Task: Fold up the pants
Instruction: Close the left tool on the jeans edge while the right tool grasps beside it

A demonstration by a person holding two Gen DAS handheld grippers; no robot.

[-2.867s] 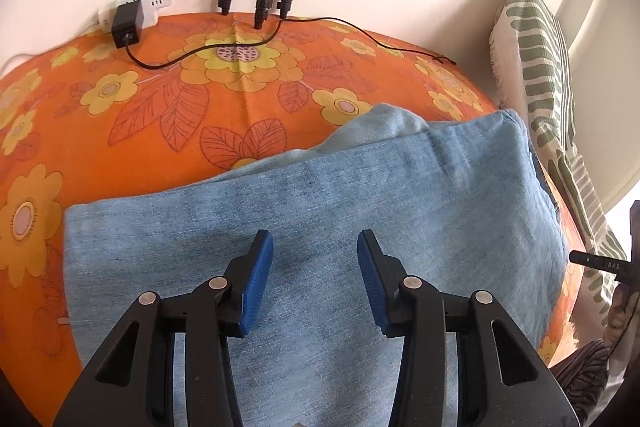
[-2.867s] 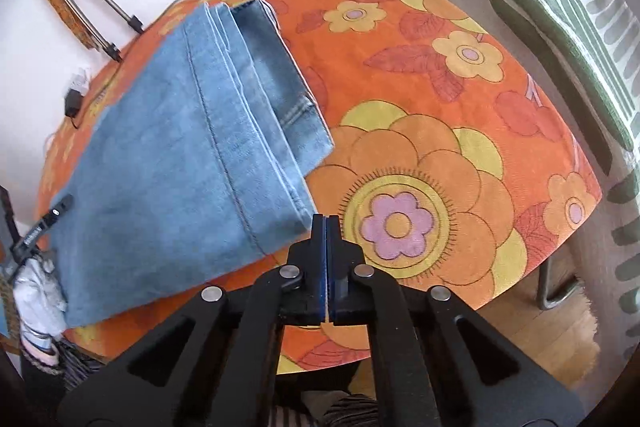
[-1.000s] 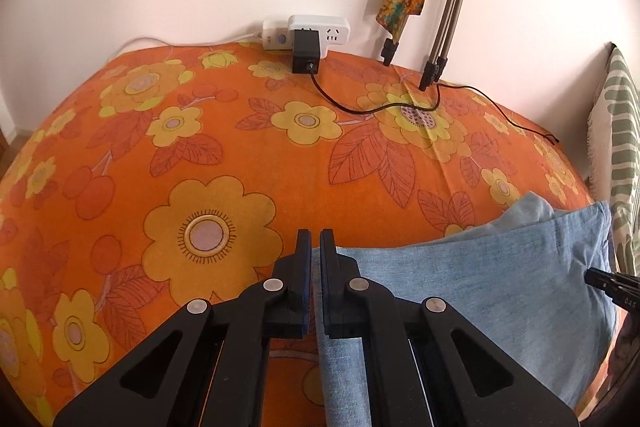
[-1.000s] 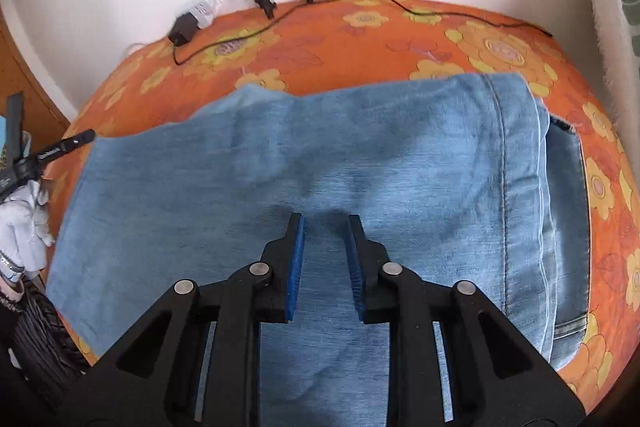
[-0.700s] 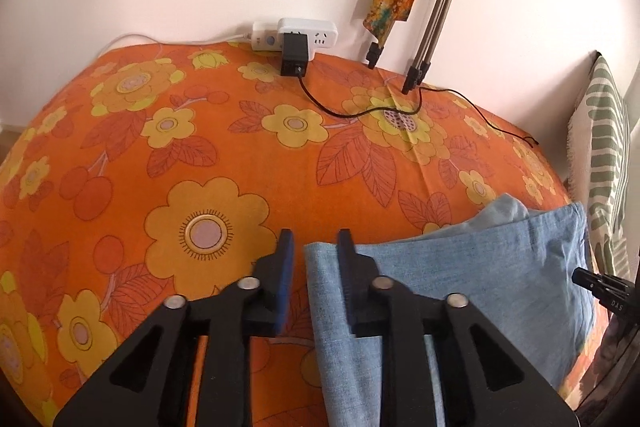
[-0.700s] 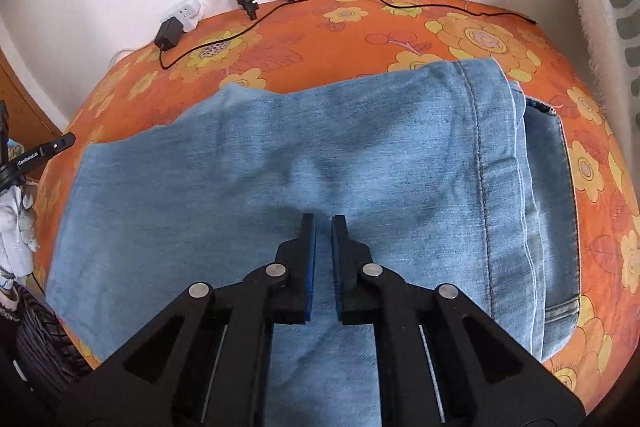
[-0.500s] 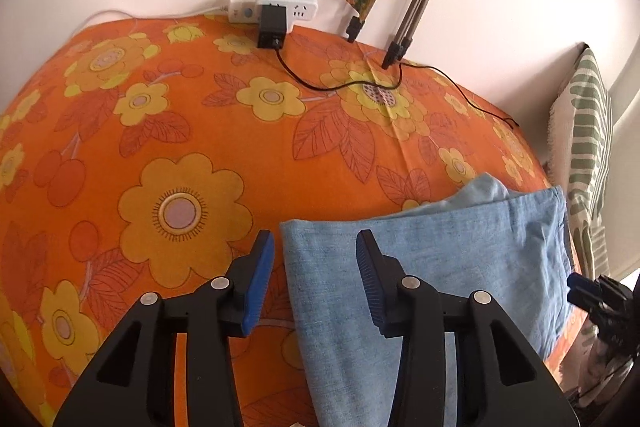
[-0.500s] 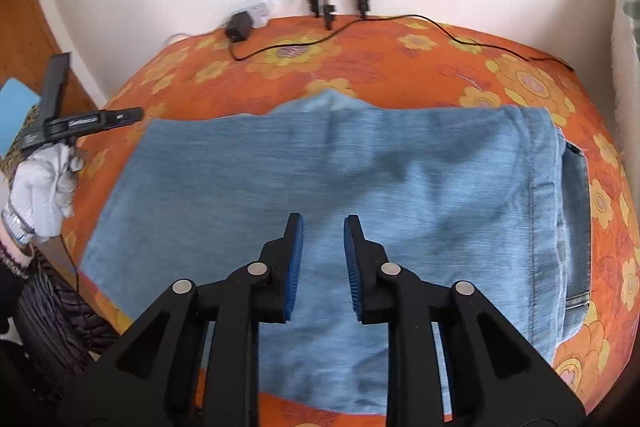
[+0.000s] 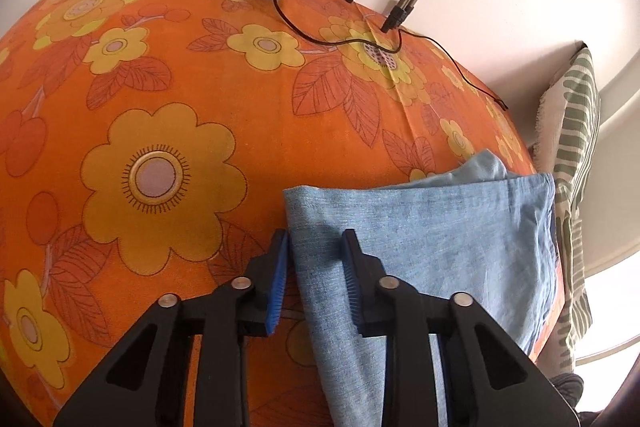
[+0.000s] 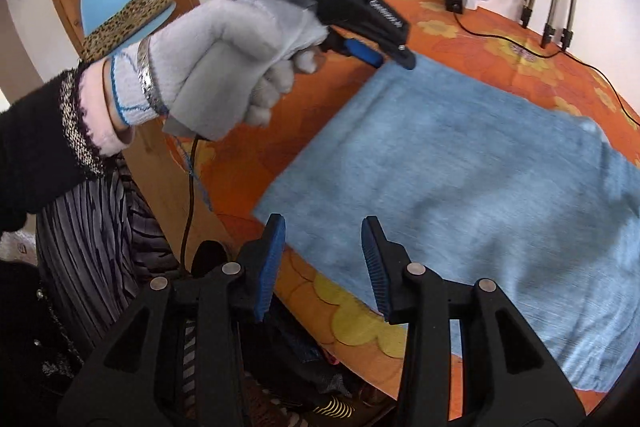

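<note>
Right wrist: right tool [image 10: 322, 261] reopened, shifted to pants [image 10: 480, 179] corner

My black plastic left gripper [image 9: 314, 267], blue ribbed pads, silver screws; same right gripper [image 10: 322, 251]. My left hand [image 10: 224, 67]: grey-white knit glove, silver bracelet, black fuzzy sleeve [image 10: 36, 147].

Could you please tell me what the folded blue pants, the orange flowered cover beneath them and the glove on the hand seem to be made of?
The folded blue pants look like light-washed denim: matte, with a faded, flecked weave. The orange flowered cover appears to be thin printed woven cloth, probably cotton, matte and showing a crease line. The pale grey glove on the left hand seems knitted and fuzzy, with a ribbed, blue-trimmed cuff.
</note>
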